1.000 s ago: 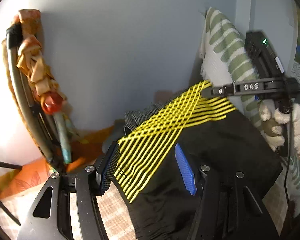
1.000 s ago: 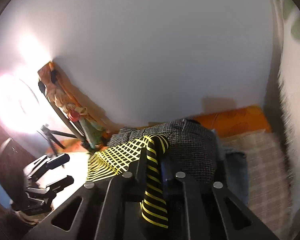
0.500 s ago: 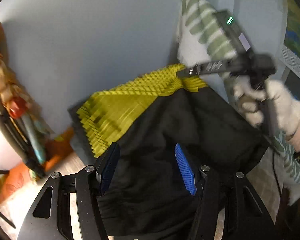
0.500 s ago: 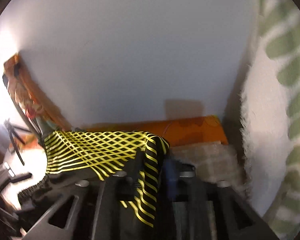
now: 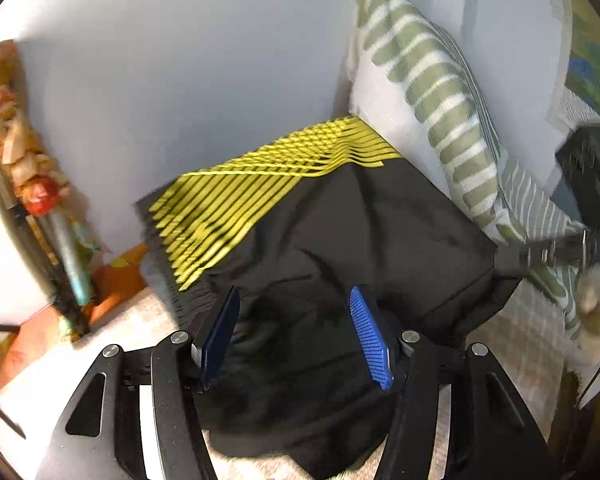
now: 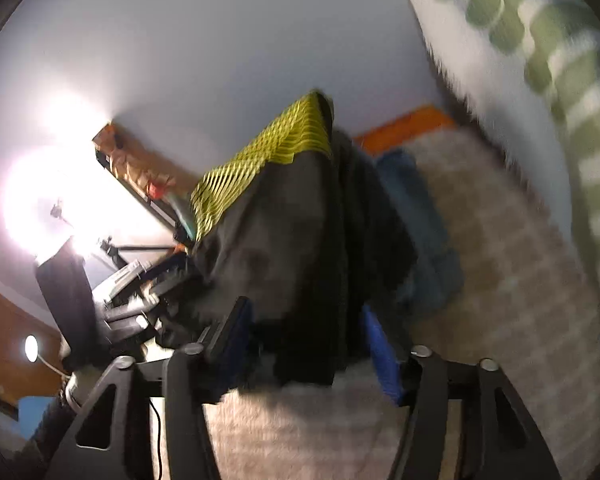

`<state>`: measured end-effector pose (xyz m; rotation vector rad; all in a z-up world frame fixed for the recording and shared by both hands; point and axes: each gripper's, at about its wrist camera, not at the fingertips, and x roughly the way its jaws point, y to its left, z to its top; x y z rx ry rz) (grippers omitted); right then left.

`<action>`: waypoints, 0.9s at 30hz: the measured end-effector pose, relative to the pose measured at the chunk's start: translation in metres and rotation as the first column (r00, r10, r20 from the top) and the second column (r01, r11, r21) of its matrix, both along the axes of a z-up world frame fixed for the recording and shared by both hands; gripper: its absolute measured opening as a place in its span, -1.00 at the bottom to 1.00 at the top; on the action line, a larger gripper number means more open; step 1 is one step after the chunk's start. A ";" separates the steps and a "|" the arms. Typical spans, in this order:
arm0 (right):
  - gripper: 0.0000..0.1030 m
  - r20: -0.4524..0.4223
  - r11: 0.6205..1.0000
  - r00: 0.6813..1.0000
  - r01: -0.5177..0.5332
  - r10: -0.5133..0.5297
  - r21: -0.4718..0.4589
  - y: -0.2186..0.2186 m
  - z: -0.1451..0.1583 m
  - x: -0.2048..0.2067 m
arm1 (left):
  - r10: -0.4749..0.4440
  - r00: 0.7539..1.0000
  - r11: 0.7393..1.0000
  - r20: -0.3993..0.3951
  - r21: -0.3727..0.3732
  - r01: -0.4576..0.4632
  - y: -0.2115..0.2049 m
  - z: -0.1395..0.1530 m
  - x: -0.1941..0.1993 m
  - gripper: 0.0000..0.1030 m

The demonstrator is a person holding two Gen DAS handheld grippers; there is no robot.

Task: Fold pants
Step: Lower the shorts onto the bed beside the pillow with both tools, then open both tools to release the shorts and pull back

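Observation:
Black pants (image 5: 340, 248) with a yellow striped panel (image 5: 260, 184) lie folded on a checked bed cover. My left gripper (image 5: 296, 336) is open, its blue pads either side of the near edge of the black cloth, which lies between them. In the right wrist view the same pants (image 6: 292, 232) sit in a heap in front of my right gripper (image 6: 308, 344), which is open with cloth between its spread fingers. The right gripper's body (image 5: 592, 184) shows at the far right of the left wrist view.
A green-striped white pillow (image 5: 428, 80) leans on the wall at the right. A blue cloth (image 6: 420, 220) lies beside the pants. A checked bed cover (image 6: 500, 280) spreads below. A wrapped hoop and pole (image 5: 40, 200) stand at the left by the wall.
The right gripper has let go of the yellow striped edge and opened, drawing back. The pants have dropped into a folded heap. The left gripper stayed open over the black cloth.

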<state>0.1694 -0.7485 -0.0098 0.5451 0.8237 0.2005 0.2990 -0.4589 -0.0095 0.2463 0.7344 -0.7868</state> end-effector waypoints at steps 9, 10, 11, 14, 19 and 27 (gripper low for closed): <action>-0.81 -0.008 1.000 1.000 -0.020 0.019 -0.022 -0.001 -0.009 0.005 | 0.127 0.989 0.991 -0.079 -0.033 -0.130 0.057 0.004 0.011 0.10; -0.81 0.000 0.995 1.000 0.006 -0.006 -0.095 -0.004 -0.001 0.005 | 0.127 0.988 0.991 -0.084 -0.035 -0.130 0.058 0.003 0.009 0.10; -0.81 -0.007 0.990 1.000 0.021 -0.022 -0.137 -0.005 0.004 0.004 | 0.127 0.989 0.991 -0.080 -0.028 -0.129 0.056 0.002 0.008 0.10; -0.78 -0.035 0.990 0.999 -0.003 -0.002 -0.144 -0.003 0.003 0.006 | 0.106 0.992 0.994 -0.072 -0.006 -0.106 0.044 -0.003 0.002 0.10; -0.37 -0.021 0.983 1.000 0.016 -0.020 -0.183 0.005 0.006 -0.006 | 0.085 0.995 0.996 -0.053 0.038 -0.084 0.032 -0.011 -0.004 0.10; -0.18 0.010 0.979 0.994 0.105 -0.104 -0.176 0.004 0.010 -0.041 | 0.090 0.991 0.996 -0.102 0.035 -0.087 0.055 -0.012 -0.022 0.11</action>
